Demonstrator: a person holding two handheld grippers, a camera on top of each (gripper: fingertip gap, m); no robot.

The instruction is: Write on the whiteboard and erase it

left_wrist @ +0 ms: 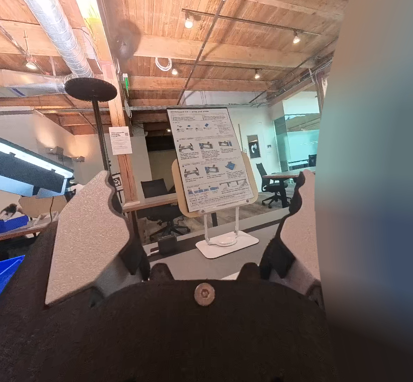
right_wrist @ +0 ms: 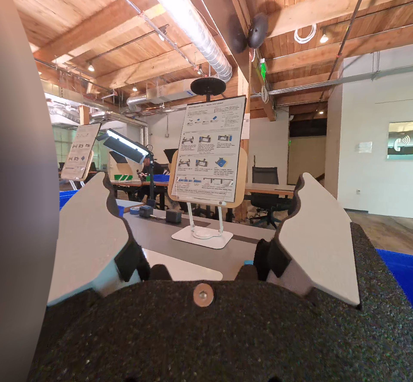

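My left gripper point(left_wrist: 206, 179) is open wide and holds nothing; it is raised above a grey table point(left_wrist: 185, 266) and faces a printed instruction sheet on a white stand point(left_wrist: 212, 159). My right gripper point(right_wrist: 204, 181) is also open wide and holds nothing; it faces the same sheet on its stand point(right_wrist: 209, 147) from a little to the right. The stand's white base point(right_wrist: 202, 236) sits on the grey table point(right_wrist: 156, 228). Neither gripper touches anything.
Small dark boxes point(right_wrist: 173, 216) and a roll of blue tape point(right_wrist: 135, 210) lie on the table. Blue bins sit at the left point(left_wrist: 10, 268) and right point(right_wrist: 395, 264). A lamp panel on a tripod point(right_wrist: 125, 145), a wooden post point(left_wrist: 125, 147), office chairs and other tables stand behind. A person sits far back point(right_wrist: 154, 170).
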